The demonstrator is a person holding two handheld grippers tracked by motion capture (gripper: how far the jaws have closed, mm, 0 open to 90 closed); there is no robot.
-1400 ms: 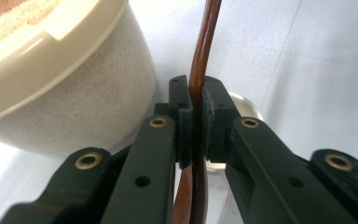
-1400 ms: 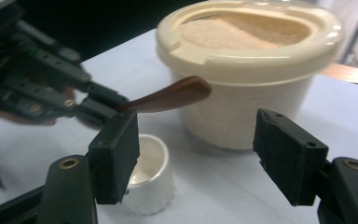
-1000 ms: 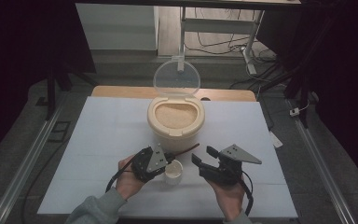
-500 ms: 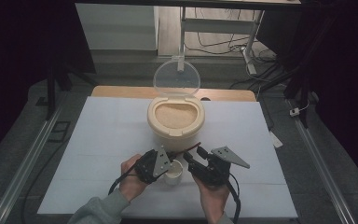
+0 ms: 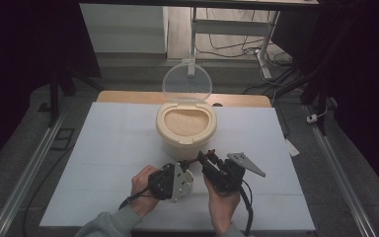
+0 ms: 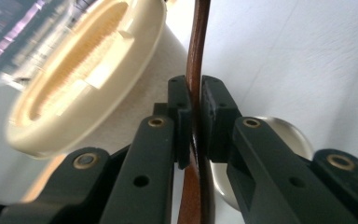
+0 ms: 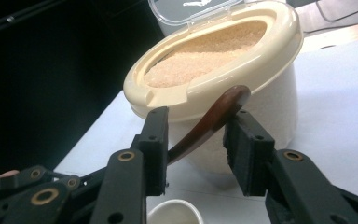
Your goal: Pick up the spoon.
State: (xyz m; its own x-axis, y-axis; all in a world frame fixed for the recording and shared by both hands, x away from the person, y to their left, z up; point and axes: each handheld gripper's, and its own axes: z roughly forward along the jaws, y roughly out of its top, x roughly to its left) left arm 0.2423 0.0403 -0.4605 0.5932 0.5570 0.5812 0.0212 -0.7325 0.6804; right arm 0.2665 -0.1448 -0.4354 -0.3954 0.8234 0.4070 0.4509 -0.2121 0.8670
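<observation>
Left gripper view has the left gripper [image 6: 195, 119] pinching a brown wooden spoon [image 6: 196, 56] by its handle, pads pressed flat on it; right gripper view shows the right gripper [image 7: 196, 140] with jaws partly spread around the spoon's bowl, just closing, not yet pressing; the cream rice container [image 5: 186, 129] stands mid-table, lid up; a small white cup [image 5: 188, 178] sits near the front edge; both sides of the table [image 5: 108, 143] lie bare.
</observation>
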